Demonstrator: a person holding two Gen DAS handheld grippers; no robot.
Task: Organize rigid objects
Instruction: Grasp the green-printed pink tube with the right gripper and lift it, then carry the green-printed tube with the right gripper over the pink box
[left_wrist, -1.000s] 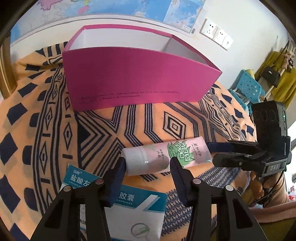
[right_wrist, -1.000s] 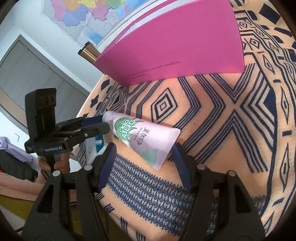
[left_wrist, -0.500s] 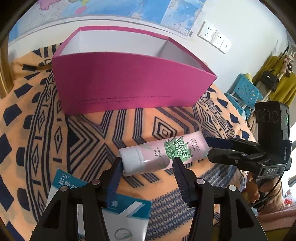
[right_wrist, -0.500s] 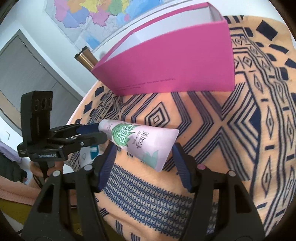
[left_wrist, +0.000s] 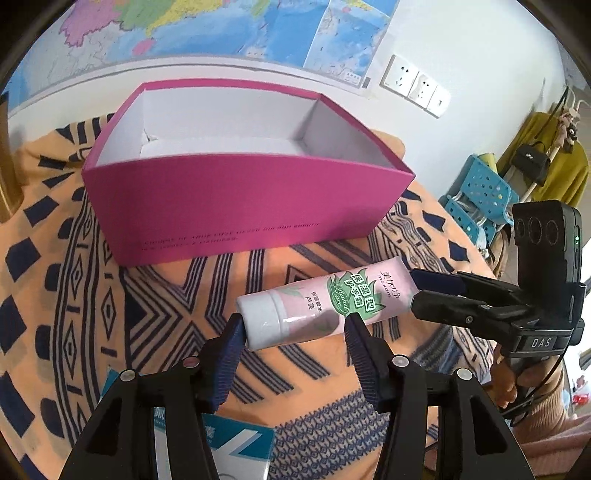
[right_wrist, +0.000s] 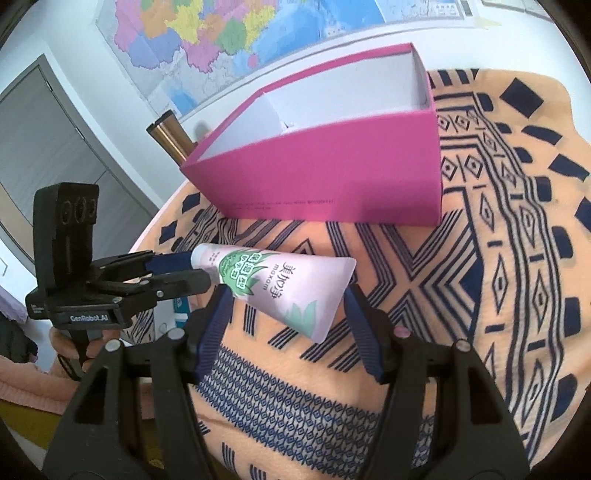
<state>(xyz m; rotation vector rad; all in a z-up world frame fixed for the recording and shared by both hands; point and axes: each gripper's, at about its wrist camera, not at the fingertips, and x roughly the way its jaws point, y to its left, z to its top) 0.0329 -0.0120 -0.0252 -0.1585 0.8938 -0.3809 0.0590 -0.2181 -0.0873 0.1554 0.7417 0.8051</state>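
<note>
A pink hand-cream tube (left_wrist: 325, 302) with green leaf print and a white cap is held in the air between both grippers. My left gripper (left_wrist: 293, 326) is shut on its cap end. My right gripper (right_wrist: 284, 299) is shut on its flat crimped end (right_wrist: 314, 291). The right gripper also shows in the left wrist view (left_wrist: 436, 291), and the left gripper in the right wrist view (right_wrist: 177, 269). An open magenta box (left_wrist: 240, 206) with a white inside stands just beyond the tube; it also shows in the right wrist view (right_wrist: 332, 177).
A white and blue medicine carton (left_wrist: 236, 443) lies on the orange patterned cloth (left_wrist: 55, 295) under my left gripper. A brass cylinder (right_wrist: 170, 140) stands behind the box's left end. A wall with a map and sockets (left_wrist: 413, 85) is behind.
Both grippers have lifted the tube higher and carried it toward the magenta box. The box's inside now shows, and the medicine carton has dropped lower in the left view.
</note>
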